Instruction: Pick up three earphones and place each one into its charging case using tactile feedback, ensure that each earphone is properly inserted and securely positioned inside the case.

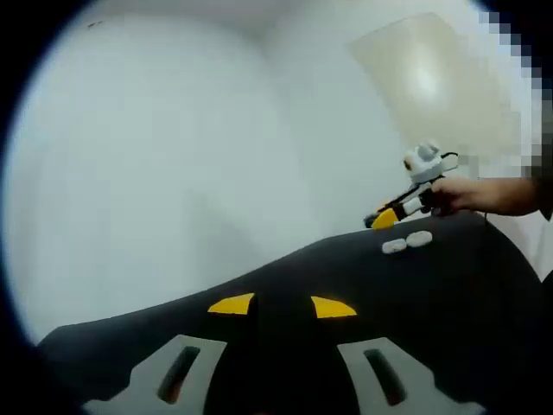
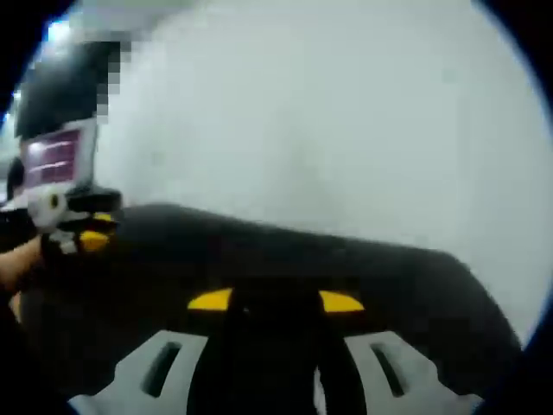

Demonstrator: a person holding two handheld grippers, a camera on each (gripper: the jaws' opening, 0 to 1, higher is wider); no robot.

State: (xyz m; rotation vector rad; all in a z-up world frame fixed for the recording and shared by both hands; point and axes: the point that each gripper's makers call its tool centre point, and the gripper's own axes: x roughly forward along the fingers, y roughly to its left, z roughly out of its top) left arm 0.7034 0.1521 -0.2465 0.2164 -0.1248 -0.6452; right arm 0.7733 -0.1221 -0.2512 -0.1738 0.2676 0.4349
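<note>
Beyond left gripper (image 1: 282,306) jaws, far right on black mat (image 1: 346,268): two white items (image 1: 407,241), earphones or cases, too small to tell. Right gripper (image 2: 275,301) jaws parted, empty; left likewise. No earphone grasped; insertions apparently all outstanding.

I count two small white things (image 1: 406,242) lying side by side on one black table (image 1: 449,285); they are too blurry for me to tell if they are earphones or cases. I count two grippers: my left gripper (image 1: 282,305) and my right gripper (image 2: 276,301), each with two jaws and two yellow tips. I see one hand (image 1: 484,194) of a person.
</note>
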